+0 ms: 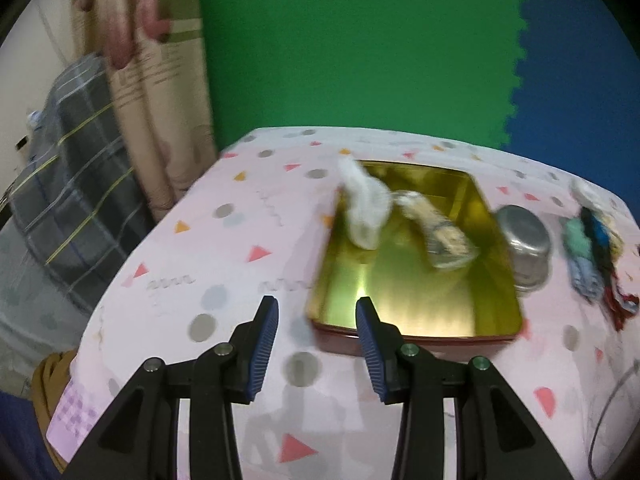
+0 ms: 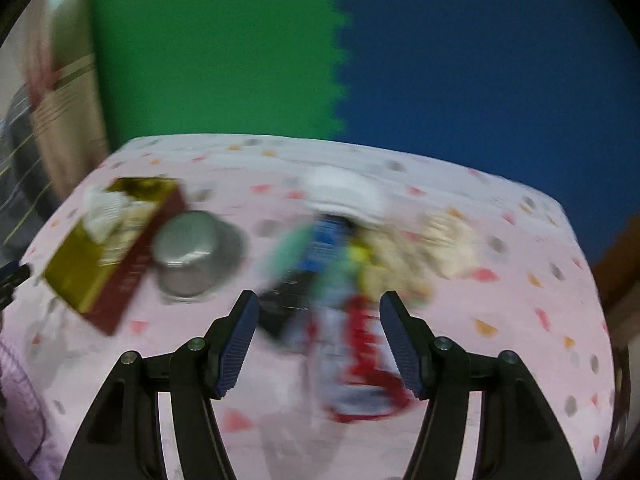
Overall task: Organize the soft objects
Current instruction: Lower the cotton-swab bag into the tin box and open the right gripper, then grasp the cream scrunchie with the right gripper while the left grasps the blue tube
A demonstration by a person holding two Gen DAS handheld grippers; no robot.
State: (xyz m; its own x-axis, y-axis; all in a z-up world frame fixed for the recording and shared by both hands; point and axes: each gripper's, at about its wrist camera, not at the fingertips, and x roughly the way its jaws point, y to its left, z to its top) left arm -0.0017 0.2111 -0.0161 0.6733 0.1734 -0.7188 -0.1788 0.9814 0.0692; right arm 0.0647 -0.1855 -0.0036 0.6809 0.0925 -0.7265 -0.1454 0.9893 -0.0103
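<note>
The left gripper (image 1: 318, 316) is empty, jaws apart, above the cloth just before the tin (image 1: 420, 312). In the tin lie a white sock (image 1: 366, 210) and a beige one (image 1: 444, 240). The right gripper (image 2: 316, 312), also empty and parted, hangs over the blurred sock pile (image 2: 340, 280) beside the bowl (image 2: 192, 256).

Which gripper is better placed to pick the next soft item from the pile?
Right, probably. The right gripper has open, empty jaws framing the pile. The left gripper faces the tin, with the pile far to its side, beyond the pot.
</note>
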